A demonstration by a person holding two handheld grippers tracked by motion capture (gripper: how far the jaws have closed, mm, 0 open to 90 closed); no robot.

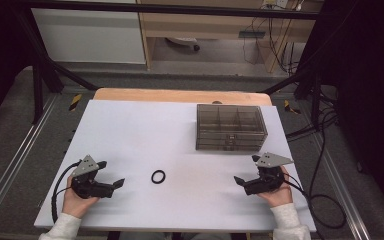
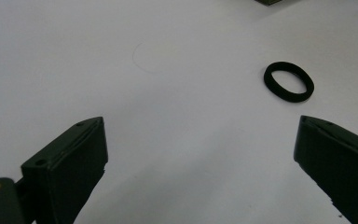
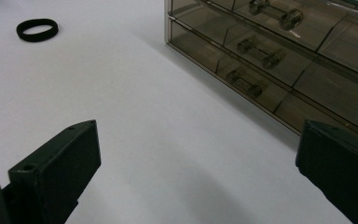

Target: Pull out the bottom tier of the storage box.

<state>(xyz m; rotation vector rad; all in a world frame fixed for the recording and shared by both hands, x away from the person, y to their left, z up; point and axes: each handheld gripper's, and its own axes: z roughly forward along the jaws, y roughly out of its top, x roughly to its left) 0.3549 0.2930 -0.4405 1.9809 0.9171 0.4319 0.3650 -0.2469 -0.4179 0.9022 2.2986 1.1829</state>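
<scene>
A small black ring (image 1: 158,176) lies flat on the white table (image 1: 145,130), between the two hands. My left gripper (image 1: 111,173) rests at the table's front left, open, jaws pointing toward the ring with nothing between them. In the left gripper view the ring (image 2: 289,81) sits ahead and right of the open left gripper (image 2: 200,121). My right gripper (image 1: 246,168) rests at the front right, open and empty. In the right gripper view the ring (image 3: 37,29) is far off at upper left, beyond the right gripper (image 3: 198,123).
A smoky transparent drawer box (image 1: 231,127) stands at the back right of the table; its drawer fronts with small handles (image 3: 256,51) face the right gripper. Cables trail off the table's right edge. A wooden strip (image 1: 180,95) runs behind the white surface.
</scene>
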